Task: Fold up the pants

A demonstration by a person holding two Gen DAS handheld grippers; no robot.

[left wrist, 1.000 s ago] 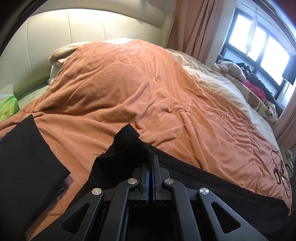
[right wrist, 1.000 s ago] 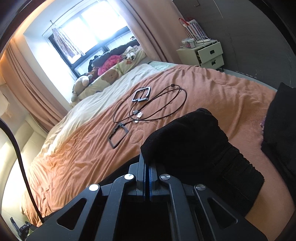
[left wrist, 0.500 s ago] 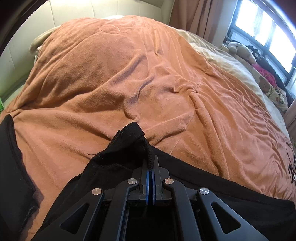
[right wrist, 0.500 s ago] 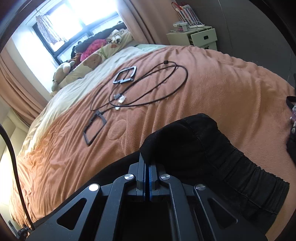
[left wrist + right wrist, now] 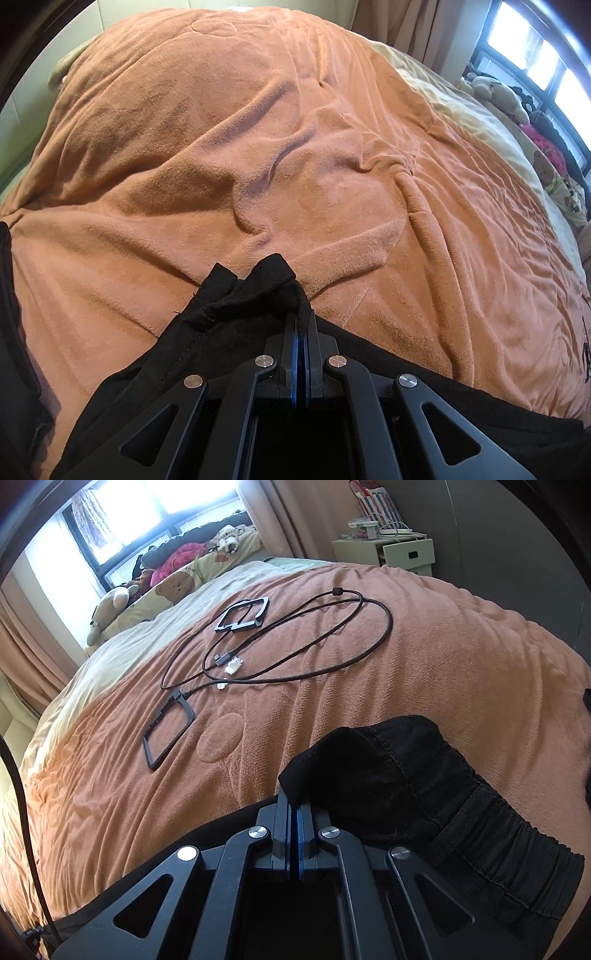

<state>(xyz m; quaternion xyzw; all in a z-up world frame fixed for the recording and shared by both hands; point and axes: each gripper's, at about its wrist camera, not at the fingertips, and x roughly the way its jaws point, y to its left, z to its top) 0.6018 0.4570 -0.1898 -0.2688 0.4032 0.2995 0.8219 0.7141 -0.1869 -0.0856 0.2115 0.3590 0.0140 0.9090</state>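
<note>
Holding the black pants [image 5: 236, 317] with both tools, I have my left hand-held gripper [image 5: 300, 325] closed on a bunched corner of the cloth, which looks like a leg hem with a stitched edge. The jaws stand together with a fold of fabric pinched between the blue pads. My right hand-held gripper [image 5: 294, 805] is closed as well, gripping the pants [image 5: 424, 782] near the gathered elastic waistband [image 5: 506, 853], which hangs to the right of the jaws. In both views the rest of the garment spreads below and beside the fingers, lying on the near part of the bed.

Beyond the cloth is the orange blanket [image 5: 295, 155], wrinkled, covering most of the bed. At the left edge of the left view another dark cloth [image 5: 11, 314] lies on it. In the right view, farther on the blanket, I see two black frames [image 5: 168, 734] and a looped black cable [image 5: 295, 642] between them, with small white pieces beside it. Far behind are stuffed toys [image 5: 118, 602] under the window [image 5: 155, 520], and at the far right a small pale drawer cabinet [image 5: 399, 554].
</note>
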